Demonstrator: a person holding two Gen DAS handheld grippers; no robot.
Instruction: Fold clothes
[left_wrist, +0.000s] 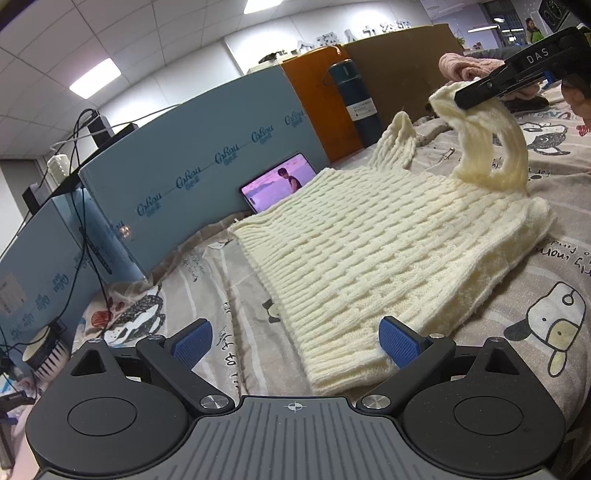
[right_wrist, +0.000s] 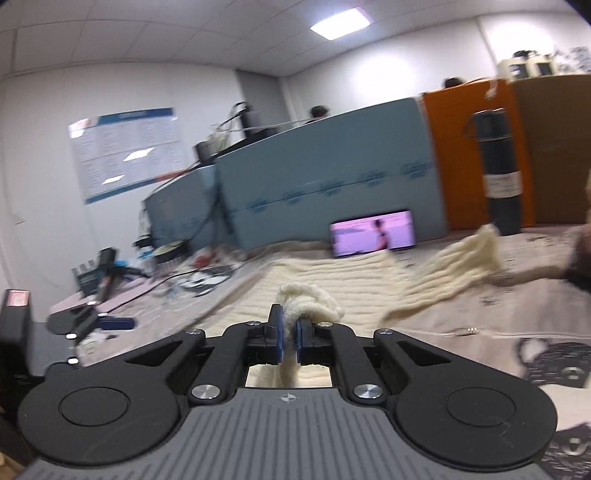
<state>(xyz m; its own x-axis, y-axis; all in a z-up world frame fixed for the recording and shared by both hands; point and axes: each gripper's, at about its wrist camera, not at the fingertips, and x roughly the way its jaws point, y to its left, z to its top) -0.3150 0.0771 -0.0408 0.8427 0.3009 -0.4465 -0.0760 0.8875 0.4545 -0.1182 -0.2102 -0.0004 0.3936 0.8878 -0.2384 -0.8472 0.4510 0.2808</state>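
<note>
Jaws on the right gripper (right_wrist: 290, 338) are clamped on one strap of the cream knit top (left_wrist: 369, 258) lying flat on the cartoon-print surface (left_wrist: 554, 229), left gripper (left_wrist: 295, 341) gapes empty at the hem, so the lift wants to stay slow and even or the knit bunches.

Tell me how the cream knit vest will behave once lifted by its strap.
Probably floppy: the cream knit vest has a strap drooping in a loop from the right hand-held gripper. Likely light, since one strap raises it. The chunky weave should resist slipping.
</note>
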